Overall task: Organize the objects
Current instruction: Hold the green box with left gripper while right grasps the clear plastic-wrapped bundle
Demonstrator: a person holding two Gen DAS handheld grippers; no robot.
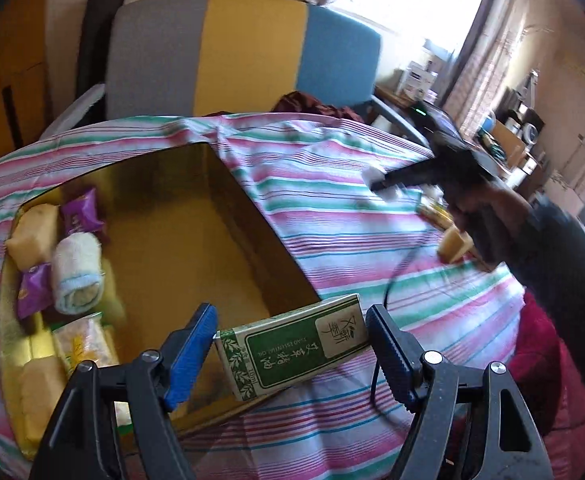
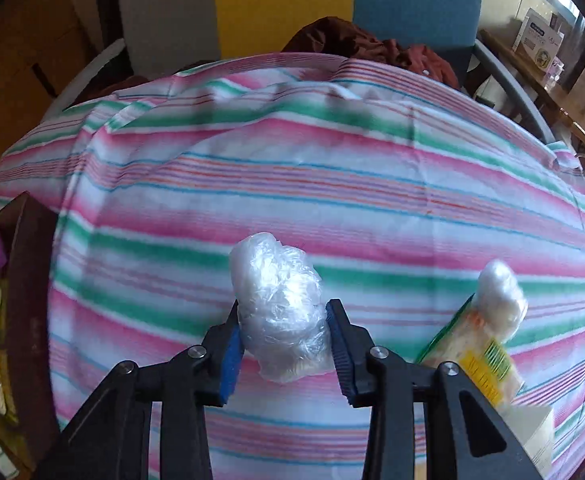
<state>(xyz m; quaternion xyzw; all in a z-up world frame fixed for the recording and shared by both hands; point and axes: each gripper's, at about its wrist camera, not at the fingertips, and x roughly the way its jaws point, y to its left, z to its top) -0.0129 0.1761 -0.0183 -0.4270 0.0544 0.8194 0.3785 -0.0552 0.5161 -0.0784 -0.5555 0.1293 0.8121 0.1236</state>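
Left gripper [image 1: 292,344] is clamped on a green-and-white box [image 1: 292,354]: long axis runs finger to finger, tilted, hanging over the near corner of the gold tray [image 1: 180,200]. Right gripper [image 2: 286,338] has squeezed a crumpled clear plastic wad [image 2: 280,304] between its pads, sticking out past the fingertips over the striped cloth [image 2: 292,184].

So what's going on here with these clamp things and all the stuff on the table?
A person is tidying small items into a gold box on a striped tablecloth, using a handheld gripper in each hand. The left gripper holds a green and white carton at the box's near edge. The right gripper is clamped on a crumpled clear plastic wad on the cloth. Snack packets and a rolled towel are already in the box.
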